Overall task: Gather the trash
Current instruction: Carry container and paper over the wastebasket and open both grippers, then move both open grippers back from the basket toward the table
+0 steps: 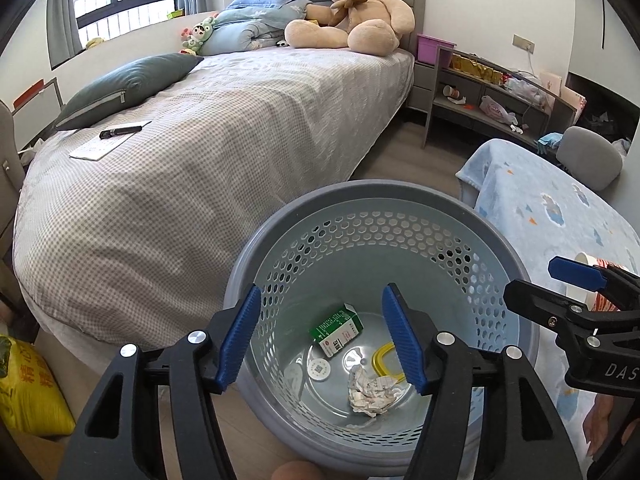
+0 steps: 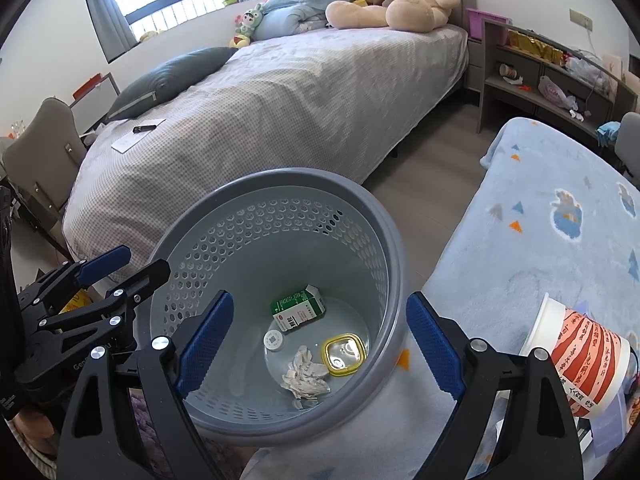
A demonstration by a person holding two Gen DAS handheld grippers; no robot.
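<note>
Both grippers [image 1: 322, 332] [image 2: 320, 344] hung wide, empty, over bin [image 2: 384, 216] holding carton [image 2: 298, 307], lid [image 2: 344, 354], crumpled paper [image 2: 306, 374]; paper cup [image 2: 580, 364] on blanket-covered tabletop [image 2: 560, 184] likely remained.

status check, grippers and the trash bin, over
Left gripper and right gripper open, empty, over the bin. Carton, crumpled paper, yellow lid inside. Paper cup on blanket, outside. Nothing blocking.
</note>
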